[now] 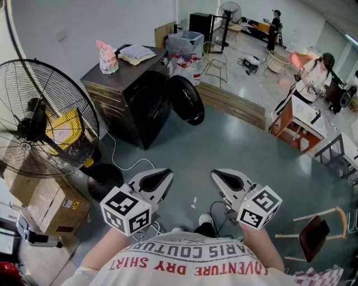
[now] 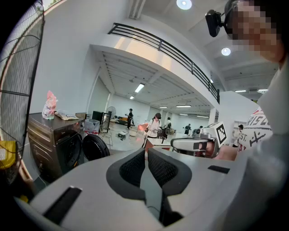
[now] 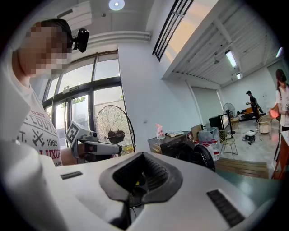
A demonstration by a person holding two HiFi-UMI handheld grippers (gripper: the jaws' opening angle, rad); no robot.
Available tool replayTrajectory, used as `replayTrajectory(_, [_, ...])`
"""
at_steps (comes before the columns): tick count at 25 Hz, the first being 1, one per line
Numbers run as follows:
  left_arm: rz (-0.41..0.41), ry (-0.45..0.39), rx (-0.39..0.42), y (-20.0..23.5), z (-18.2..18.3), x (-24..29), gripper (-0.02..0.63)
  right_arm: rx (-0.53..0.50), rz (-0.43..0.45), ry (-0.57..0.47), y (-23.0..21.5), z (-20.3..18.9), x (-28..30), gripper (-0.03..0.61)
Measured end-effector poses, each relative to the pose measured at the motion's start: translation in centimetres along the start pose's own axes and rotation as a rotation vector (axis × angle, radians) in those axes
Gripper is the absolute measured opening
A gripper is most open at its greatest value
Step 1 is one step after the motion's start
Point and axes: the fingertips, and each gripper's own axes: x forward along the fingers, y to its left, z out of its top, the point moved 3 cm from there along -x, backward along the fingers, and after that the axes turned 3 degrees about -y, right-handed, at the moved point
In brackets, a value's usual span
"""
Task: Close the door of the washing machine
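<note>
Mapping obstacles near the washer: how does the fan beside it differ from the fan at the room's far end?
The near fan stands beside the washing machine; the far fan stands across the room, well behind it. The near fan's cage looms large at the head view's left; the far fan looks tiny at the top. Both have round cages.
</note>
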Motion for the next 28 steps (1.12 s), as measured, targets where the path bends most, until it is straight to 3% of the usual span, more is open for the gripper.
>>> replayTrajectory(8, [0.004,0.007,0.005,0.4,0.4,-2.2,0.043,0.024,-0.011,-0.005,1.4,0.0,0.2,0.023])
replayTrajectory(15, [0.022,-0.005,-0.019,2.3,0.5,-1.6,0.043,0.034,-0.026,0.02,0.2,-0.3,1.3,0.023])
replayTrajectory(23, [0.056,0.021,-0.027,5.2,0.2,2.1,0.043,0.064,0.002,0.022,-4.7,-1.0,4.1,0.025])
replayTrajectory(28, [0.118,0.047,-0.073,9.6,0.2,6.8,0.043,0.104,0.052,0.038,-10.9,-1.5,8.3,0.025])
